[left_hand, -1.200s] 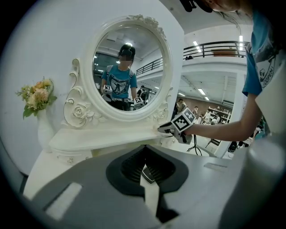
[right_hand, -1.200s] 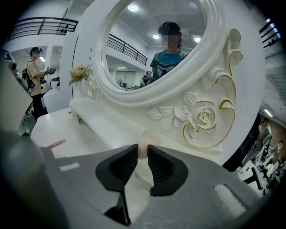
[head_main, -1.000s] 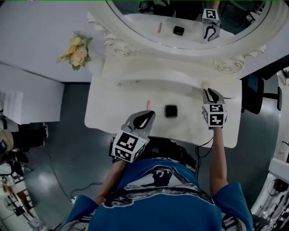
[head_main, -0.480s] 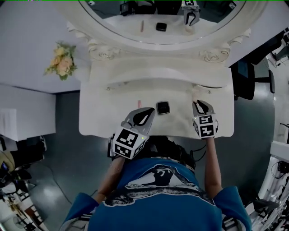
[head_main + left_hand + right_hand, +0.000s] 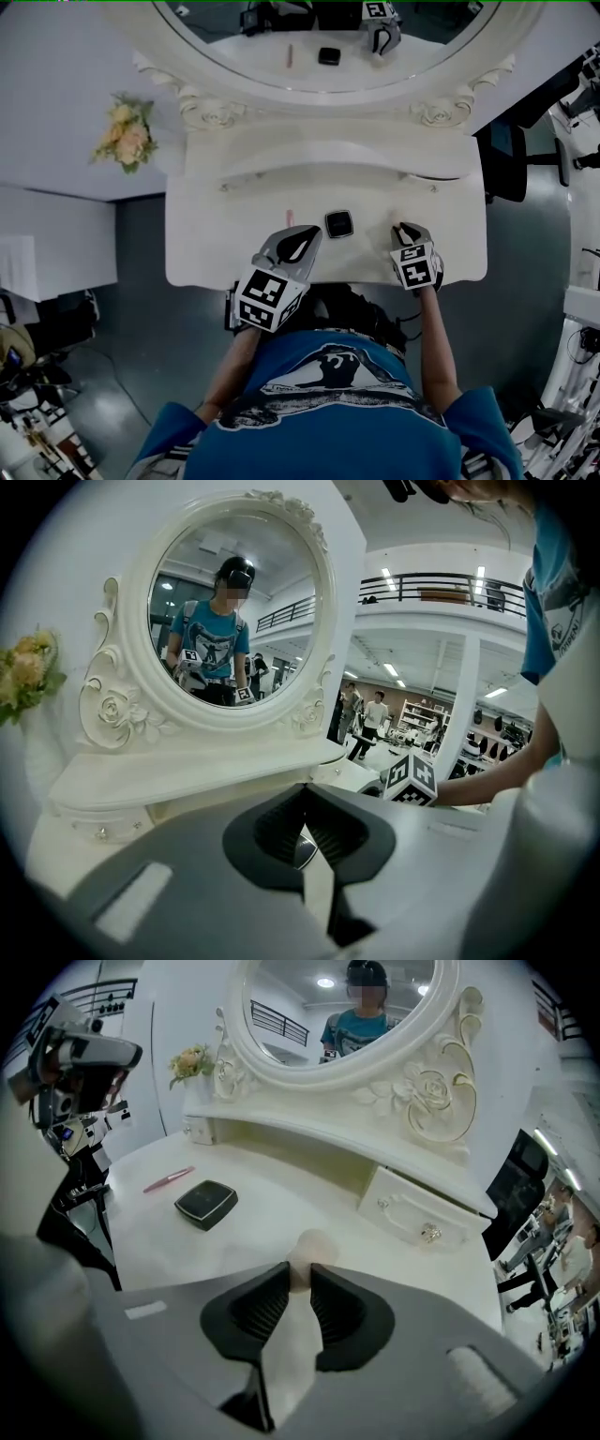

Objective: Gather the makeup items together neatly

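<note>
The only print to read is the black-and-white square markers on each gripper's cube [image 5: 415, 269]; nothing on the makeup items can be made out.

The right gripper [image 5: 299, 1271] has its fingers clamped on a pale rounded makeup sponge [image 5: 314, 1243], which sits low over the right half of the white counter [image 5: 216, 246], in front of the small drawer [image 5: 422, 1218]. The left gripper [image 5: 300, 794] has its fingers together with nothing between them. It hovers at the counter's front edge, near the middle.

A black square compact [image 5: 338, 223] lies about mid-counter, nearer the front edge than the back. A thin pink pencil [image 5: 290, 216] lies to its left, near it but apart. The sponge is well apart from both, with bare counter between it and the compact. The counter's left end and back strip below the mirror [image 5: 281, 82] are also bare. The flowers [image 5: 124, 139] are beyond the left edge.
</note>
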The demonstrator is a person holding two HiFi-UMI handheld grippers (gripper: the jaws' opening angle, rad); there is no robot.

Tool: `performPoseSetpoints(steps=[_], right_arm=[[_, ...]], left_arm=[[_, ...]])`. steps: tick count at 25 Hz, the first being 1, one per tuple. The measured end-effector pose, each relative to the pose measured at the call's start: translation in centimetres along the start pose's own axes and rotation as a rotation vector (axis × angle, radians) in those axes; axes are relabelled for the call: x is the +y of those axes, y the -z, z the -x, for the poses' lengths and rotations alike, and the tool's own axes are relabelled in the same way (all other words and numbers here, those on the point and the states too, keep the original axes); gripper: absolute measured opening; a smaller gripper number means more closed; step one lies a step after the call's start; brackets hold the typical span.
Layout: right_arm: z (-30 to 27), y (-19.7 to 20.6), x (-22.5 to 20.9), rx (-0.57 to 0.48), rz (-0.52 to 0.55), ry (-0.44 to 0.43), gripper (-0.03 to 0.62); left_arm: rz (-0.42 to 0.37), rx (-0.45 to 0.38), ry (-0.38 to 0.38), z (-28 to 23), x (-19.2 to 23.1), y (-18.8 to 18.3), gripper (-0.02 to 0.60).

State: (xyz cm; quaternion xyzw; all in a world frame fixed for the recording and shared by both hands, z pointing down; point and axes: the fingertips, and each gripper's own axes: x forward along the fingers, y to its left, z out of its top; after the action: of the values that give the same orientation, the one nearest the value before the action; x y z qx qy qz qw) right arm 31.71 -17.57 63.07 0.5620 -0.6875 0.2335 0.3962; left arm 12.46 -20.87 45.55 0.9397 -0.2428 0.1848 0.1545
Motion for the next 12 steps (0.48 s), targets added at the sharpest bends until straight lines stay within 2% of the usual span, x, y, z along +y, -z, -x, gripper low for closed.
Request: performPoseSetpoints(steps=[7,12], right_arm=[[-0.9,0.5,0.2,0.024,-0.115,-0.040,0.083],[-0.6,0.7,0.0,-0.004,-0.148,0.002,0.106]], left_arm=[[0.029,0.001,-0.060,1.5,2.2,0.7,0.018],[0.048,-0.011,-0.092,2.3,3.5,0.8,0.018]])
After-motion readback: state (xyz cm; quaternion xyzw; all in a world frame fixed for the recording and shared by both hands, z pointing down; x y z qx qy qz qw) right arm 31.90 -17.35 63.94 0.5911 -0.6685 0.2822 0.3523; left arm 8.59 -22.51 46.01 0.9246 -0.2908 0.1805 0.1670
